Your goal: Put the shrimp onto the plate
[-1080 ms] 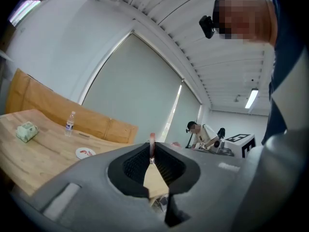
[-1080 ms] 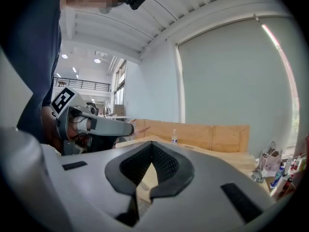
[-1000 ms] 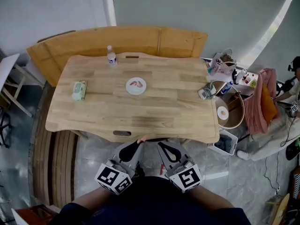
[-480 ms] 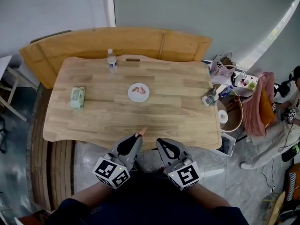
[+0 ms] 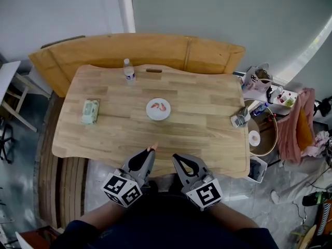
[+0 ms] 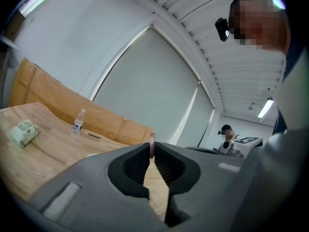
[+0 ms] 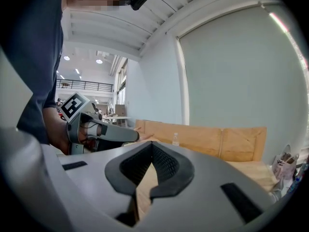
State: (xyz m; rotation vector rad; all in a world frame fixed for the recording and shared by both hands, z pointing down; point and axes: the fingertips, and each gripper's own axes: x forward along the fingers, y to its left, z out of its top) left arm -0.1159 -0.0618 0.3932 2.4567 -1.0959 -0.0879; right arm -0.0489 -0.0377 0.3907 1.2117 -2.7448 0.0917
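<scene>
A small white plate [image 5: 150, 111] sits mid-table with a pink shrimp [image 5: 162, 107] lying on it. My left gripper [image 5: 151, 150] hovers at the table's near edge, shut on another pink shrimp [image 5: 152, 147]. In the left gripper view that shrimp [image 6: 152, 140] sticks up as a thin sliver between the closed jaws of the left gripper [image 6: 152, 148]. My right gripper [image 5: 175, 159] is beside it, shut and holding nothing. The right gripper view shows the right gripper [image 7: 152, 146] with its jaw tips meeting.
On the wooden table [image 5: 202, 118] stand a water bottle [image 5: 127, 69] at the back and a green packet [image 5: 90, 111] on the left. A wooden bench [image 5: 155, 48] lines the far side. Bags and a round stool [image 5: 262, 134] with clutter stand to the right.
The head view has shifted, so the table sits further right in frame. Both grippers edged forward to the table's near edge, the left still holding its shrimp.
</scene>
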